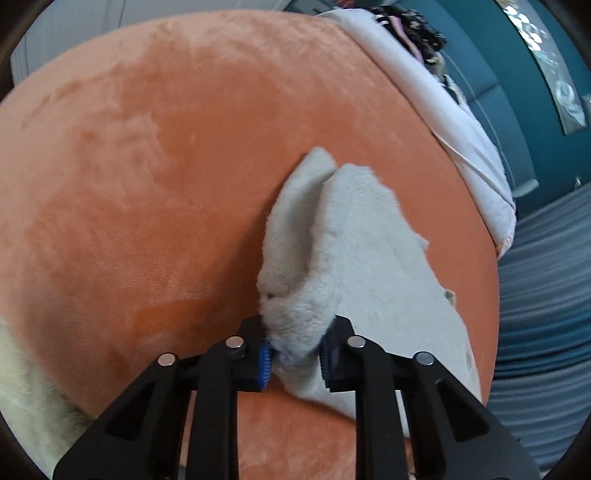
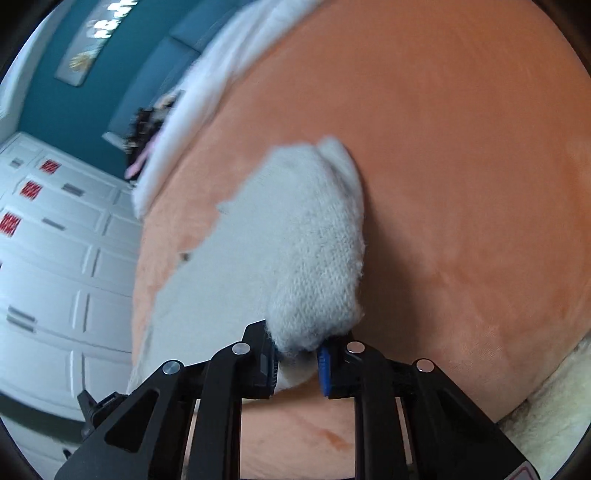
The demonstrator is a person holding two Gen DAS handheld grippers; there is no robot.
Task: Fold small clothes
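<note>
A small cream fleece garment hangs over an orange plush blanket. My left gripper is shut on a bunched edge of it, and the cloth rises in two folds ahead of the fingers. In the right wrist view the same garment runs away from my right gripper, which is shut on its near end. The orange blanket fills the background there. Both grippers hold the cloth lifted off the blanket.
A pale pink sheet borders the orange blanket, with dark patterned clothes beyond it. A teal wall and a grey striped surface lie to the right. White panelled cabinets stand at the left in the right wrist view. Cream fur edges the blanket.
</note>
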